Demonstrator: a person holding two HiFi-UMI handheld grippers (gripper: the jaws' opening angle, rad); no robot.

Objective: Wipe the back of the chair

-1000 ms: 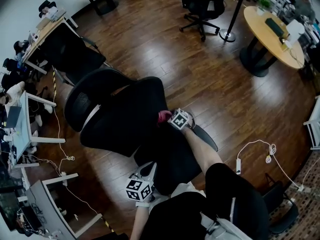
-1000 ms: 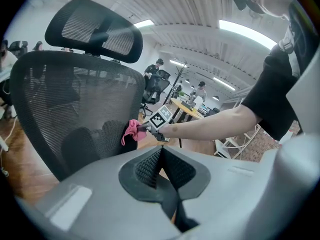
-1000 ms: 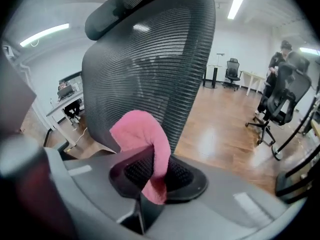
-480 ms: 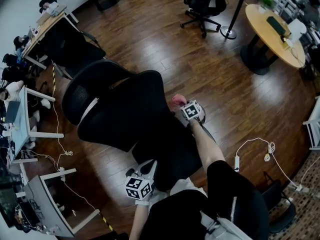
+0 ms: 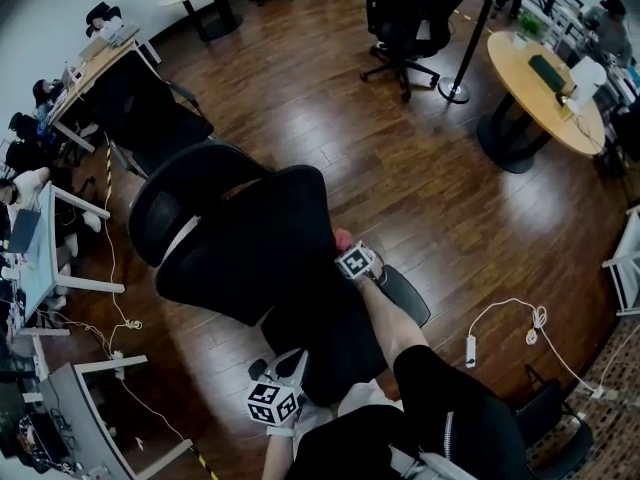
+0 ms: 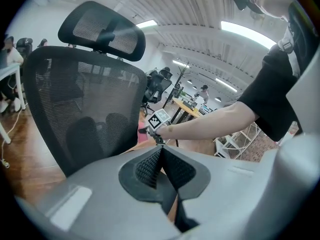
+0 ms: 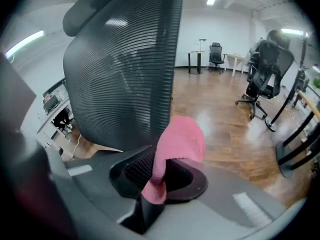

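Right hand-held gripper point(image 7: 156, 176) pinching pink cloth point(image 7: 181, 140) beside chair back point(image 7: 125, 69); left hand-held gripper point(image 6: 161, 153) closed.

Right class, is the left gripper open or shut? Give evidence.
Shut. The left gripper shows both jaws pressed together in its own view, nothing between them.

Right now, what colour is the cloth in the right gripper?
Pink; the cloth shows best in the right gripper view.
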